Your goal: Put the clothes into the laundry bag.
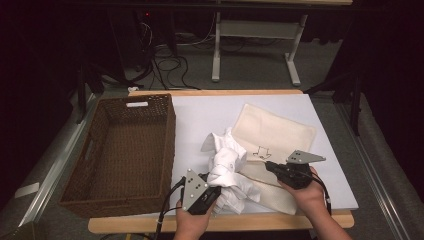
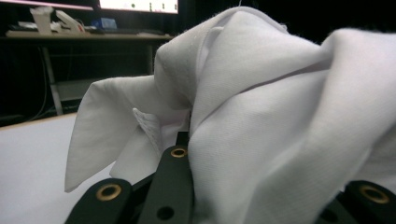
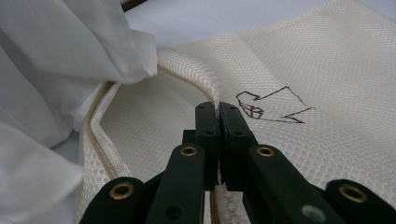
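Jaws of our right gripper (image 3: 218, 108) pinch the mesh laundry bag (image 1: 280, 131) at its zippered rim, holding the mouth open. Our left gripper (image 1: 214, 192) seems clamped on the limp white shirt (image 1: 227, 167) bunched at that mouth; we'd grip thick folds, since it's light and floppy.

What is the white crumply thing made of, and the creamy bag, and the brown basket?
The white garment looks like thin, smooth woven cloth, likely cotton: it creases softly. The cream bag looks like mesh fabric, with tiny dimples all over and a zip edge. The brown basket seems to be woven wicker or something like it, matt.
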`<state>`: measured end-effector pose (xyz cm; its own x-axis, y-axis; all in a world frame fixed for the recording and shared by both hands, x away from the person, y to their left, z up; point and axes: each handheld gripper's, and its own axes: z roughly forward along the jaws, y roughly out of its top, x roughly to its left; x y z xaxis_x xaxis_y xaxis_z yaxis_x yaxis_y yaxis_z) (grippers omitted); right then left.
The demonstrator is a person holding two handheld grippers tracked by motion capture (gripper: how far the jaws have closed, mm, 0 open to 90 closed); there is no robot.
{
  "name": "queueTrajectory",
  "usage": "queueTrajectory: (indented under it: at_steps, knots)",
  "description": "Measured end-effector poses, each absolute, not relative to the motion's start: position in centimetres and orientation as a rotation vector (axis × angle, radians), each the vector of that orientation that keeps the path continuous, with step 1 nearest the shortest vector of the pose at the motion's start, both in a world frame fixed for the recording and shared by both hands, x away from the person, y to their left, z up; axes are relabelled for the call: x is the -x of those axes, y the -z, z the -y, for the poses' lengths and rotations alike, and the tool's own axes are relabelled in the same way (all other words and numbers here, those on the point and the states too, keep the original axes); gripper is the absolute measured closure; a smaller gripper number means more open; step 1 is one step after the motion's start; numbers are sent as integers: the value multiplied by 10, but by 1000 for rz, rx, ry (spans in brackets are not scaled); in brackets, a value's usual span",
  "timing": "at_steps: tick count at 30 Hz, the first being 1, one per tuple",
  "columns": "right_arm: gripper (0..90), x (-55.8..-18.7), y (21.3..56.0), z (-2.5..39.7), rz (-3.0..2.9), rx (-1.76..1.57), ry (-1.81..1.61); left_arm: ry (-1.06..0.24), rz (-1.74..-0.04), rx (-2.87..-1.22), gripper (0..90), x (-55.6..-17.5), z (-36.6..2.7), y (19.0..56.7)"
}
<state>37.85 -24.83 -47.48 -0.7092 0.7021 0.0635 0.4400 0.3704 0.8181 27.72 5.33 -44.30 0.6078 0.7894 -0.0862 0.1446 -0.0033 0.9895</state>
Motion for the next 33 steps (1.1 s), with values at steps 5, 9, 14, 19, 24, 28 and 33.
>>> queueTrajectory:
  at_steps: [5, 9, 14, 19, 24, 28, 33]
  knots:
    - [886, -379, 474, 249, -2333, -1020, -1270, -568, -831, -1543, 802, -283, -37, 453]
    - [886, -381, 471, 250, -2313, -1024, -1306, -546, -844, -1561, 802, -288, -25, 458]
    - [885, -381, 469, 251, -2306, -1016, -1313, -514, -862, -1617, 801, -305, 2, 474]
    - [886, -380, 468, 253, -2297, -1029, -1323, -511, -861, -1681, 800, -316, 22, 484]
    - [887, -380, 466, 256, -2285, -1018, -1345, -508, -878, -1732, 799, -325, 34, 491]
    - [890, -379, 465, 256, -2286, -1015, -1350, -509, -894, -1759, 799, -328, 39, 496]
    - [890, -377, 464, 256, -2272, -1005, -1367, -495, -924, -1773, 799, -332, 42, 499]
